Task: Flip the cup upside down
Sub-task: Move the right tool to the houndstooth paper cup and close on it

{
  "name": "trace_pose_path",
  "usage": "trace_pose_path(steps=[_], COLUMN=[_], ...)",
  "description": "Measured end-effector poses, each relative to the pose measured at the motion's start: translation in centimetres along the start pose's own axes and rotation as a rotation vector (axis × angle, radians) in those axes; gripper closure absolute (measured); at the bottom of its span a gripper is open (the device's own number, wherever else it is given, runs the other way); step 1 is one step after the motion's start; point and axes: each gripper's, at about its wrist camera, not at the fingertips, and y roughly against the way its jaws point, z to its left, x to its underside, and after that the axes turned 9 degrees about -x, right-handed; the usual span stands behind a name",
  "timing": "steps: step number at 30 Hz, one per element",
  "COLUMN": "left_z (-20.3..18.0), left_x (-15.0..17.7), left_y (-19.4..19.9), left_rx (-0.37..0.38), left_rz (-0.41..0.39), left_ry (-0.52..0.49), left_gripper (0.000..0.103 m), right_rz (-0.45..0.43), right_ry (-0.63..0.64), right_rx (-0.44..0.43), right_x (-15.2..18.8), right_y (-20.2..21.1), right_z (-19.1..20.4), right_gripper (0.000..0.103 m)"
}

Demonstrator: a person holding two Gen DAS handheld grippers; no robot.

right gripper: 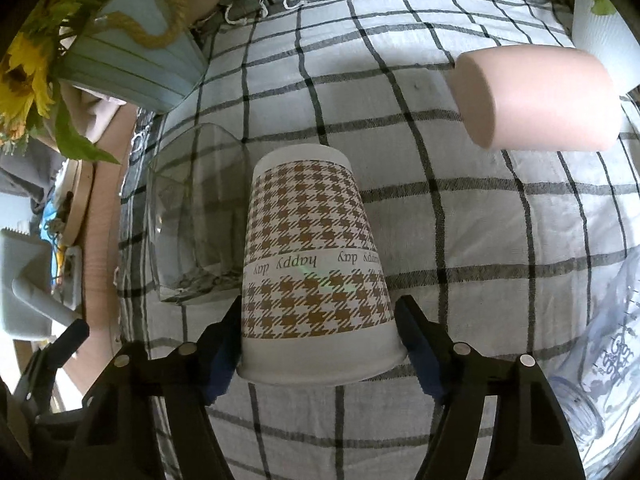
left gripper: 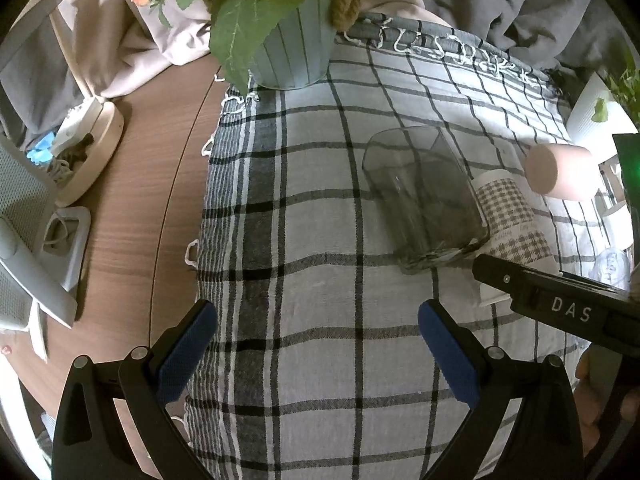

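A paper cup (right gripper: 316, 268) with a brown houndstooth print and upside-down "happy day" lettering stands rim down on the checked cloth (right gripper: 460, 208). My right gripper (right gripper: 320, 344) has its blue pads on both sides of the cup near the rim and is shut on it. The cup (left gripper: 508, 220) also shows in the left wrist view, behind a dark glass tumbler (left gripper: 424, 200) standing upside down. My left gripper (left gripper: 316, 344) is open and empty above the cloth, in front of the tumbler.
A pink cup (right gripper: 536, 100) lies on its side at the far right. A blue flower pot (left gripper: 292, 48) with sunflowers stands at the back left. A clear printed glass (right gripper: 608, 360) is at the right edge. A wooden tray (left gripper: 88, 152) sits on the wood table.
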Motion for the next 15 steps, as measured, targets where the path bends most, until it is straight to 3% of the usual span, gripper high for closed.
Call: trace_pose_path(steps=[15], left_z=[-0.1], left_x=[0.7], left_y=[0.8], left_rx=[0.003], left_rz=[-0.019], left_ry=[-0.028], left_gripper=[0.000], right_rz=[-0.080], right_ry=[0.005], right_rx=[0.025], right_x=[1.1], right_y=[2.0], right_z=[0.2], right_gripper=[0.033])
